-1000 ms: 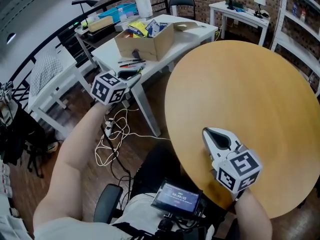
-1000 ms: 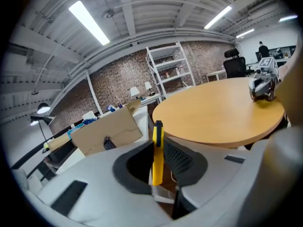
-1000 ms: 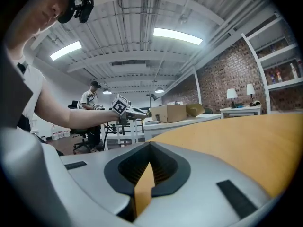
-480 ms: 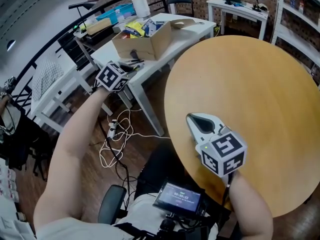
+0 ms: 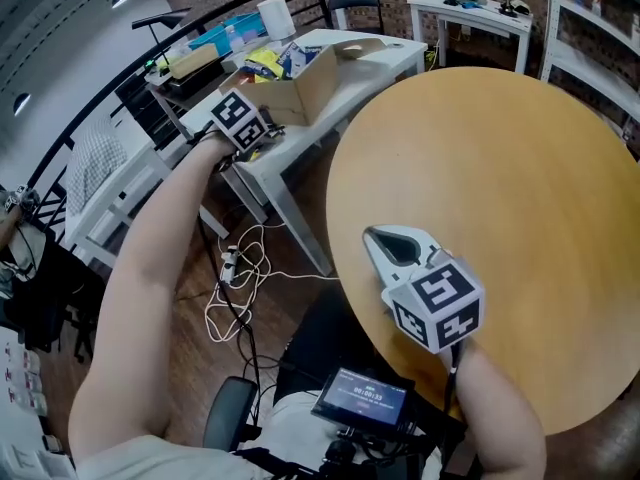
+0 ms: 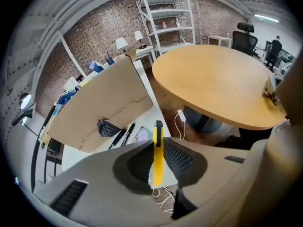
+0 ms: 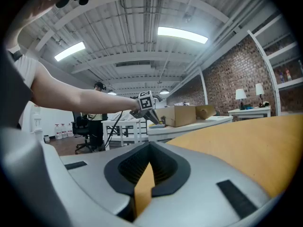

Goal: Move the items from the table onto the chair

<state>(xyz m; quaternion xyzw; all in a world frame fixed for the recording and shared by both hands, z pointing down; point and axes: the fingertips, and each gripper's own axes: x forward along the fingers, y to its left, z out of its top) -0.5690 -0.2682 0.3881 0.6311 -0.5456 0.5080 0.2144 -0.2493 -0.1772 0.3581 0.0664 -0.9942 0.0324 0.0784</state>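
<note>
My left gripper (image 5: 262, 136) reaches out over the near corner of the white table (image 5: 392, 56), beside the open cardboard box (image 5: 300, 86). Its jaws point steeply down and are shut on a flat yellow utility knife (image 6: 157, 161) with a black tip. Just beyond the knife, two black markers (image 6: 119, 137) lie on the white table (image 6: 150, 96) against the box (image 6: 97, 103). My right gripper (image 5: 372, 236) hovers over the near-left edge of the round wooden table (image 5: 500, 178), jaws shut with nothing in them. The right gripper view shows those jaws (image 7: 150, 148) meeting and the left gripper (image 7: 152, 116) far off.
A black chair (image 5: 358, 6) stands behind the white table. White cables and a power strip (image 5: 235, 278) lie on the wooden floor below my left arm. A white bench (image 5: 110, 183) sits left. A desk with lamps (image 5: 470, 8) and shelving stand at the back.
My left gripper has moved away from me to the white table's corner by the box and tipped downward, still holding the knife. My right gripper has drifted a little left along the round table's edge.
</note>
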